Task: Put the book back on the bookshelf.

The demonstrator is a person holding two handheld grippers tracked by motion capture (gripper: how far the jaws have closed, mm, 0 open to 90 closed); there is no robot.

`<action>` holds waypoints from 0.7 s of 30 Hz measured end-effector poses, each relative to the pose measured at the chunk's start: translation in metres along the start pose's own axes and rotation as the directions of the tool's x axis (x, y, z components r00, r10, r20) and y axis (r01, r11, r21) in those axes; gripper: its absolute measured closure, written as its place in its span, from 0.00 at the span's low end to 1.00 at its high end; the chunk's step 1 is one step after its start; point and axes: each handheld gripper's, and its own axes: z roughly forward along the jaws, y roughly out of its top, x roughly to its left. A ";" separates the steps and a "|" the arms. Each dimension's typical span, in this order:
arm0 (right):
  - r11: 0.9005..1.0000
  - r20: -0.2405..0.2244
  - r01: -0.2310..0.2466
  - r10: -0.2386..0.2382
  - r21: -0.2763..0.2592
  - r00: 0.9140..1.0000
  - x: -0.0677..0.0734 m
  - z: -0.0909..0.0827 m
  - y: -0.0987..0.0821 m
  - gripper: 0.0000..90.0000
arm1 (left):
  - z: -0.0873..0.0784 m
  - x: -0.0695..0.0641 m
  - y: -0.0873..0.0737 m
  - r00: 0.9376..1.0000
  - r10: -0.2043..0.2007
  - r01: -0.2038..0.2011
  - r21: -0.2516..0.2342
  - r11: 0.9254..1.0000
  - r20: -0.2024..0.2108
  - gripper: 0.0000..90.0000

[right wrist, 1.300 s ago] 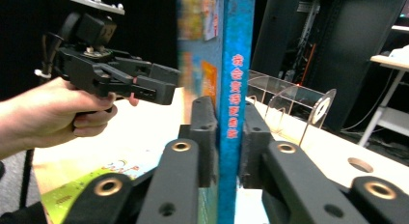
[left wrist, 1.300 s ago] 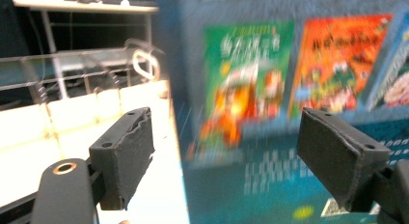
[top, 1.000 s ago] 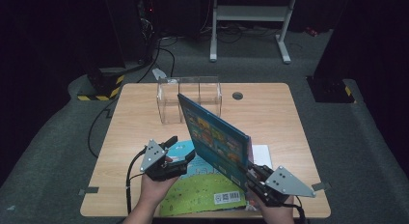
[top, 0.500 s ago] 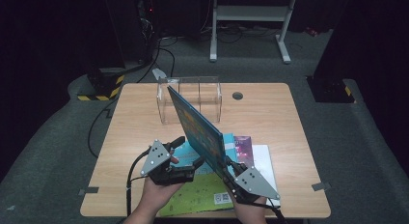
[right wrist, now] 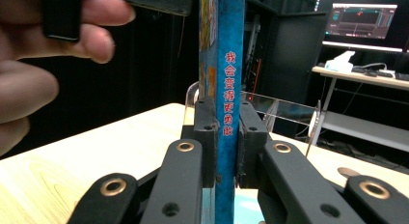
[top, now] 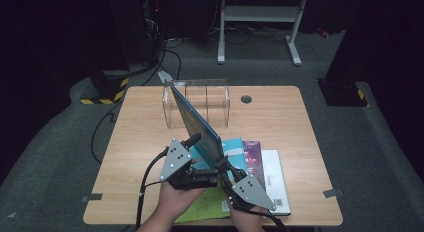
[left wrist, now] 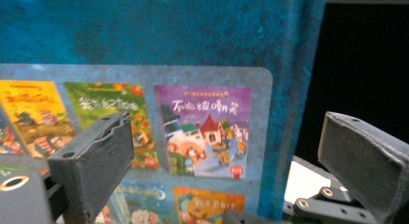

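Now my right gripper (right wrist: 225, 137) pinched the blue book (top: 196, 123) by its spine, upright near the tabletop's (top: 280, 117) front edge; my left gripper (left wrist: 231, 161), just opening, stood spread beside its cover, the clear box (top: 210, 104) beyond.

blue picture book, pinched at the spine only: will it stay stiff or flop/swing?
The blue picture book probably stays fairly stiff: in the high view it stands on edge as a flat slab, no visible sag. The right gripper clamps only the thin spine, so it may pivot or tip sideways. The left gripper has just been opening, its jaws clear of the cover, so nothing else steadies it.
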 end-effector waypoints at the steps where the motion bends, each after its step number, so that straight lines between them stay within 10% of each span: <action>1: 1.000 0.000 0.000 0.000 0.000 1.000 0.000 0.000 0.000 0.92 | 0.001 0.000 0.000 1.000 0.001 -0.001 0.007 1.000 -0.002 0.06; 21: 0.999 -0.106 0.024 -0.019 0.041 0.994 0.013 0.001 -0.004 0.77 | -0.004 0.010 -0.014 0.998 0.009 -0.005 0.068 0.998 -0.068 0.04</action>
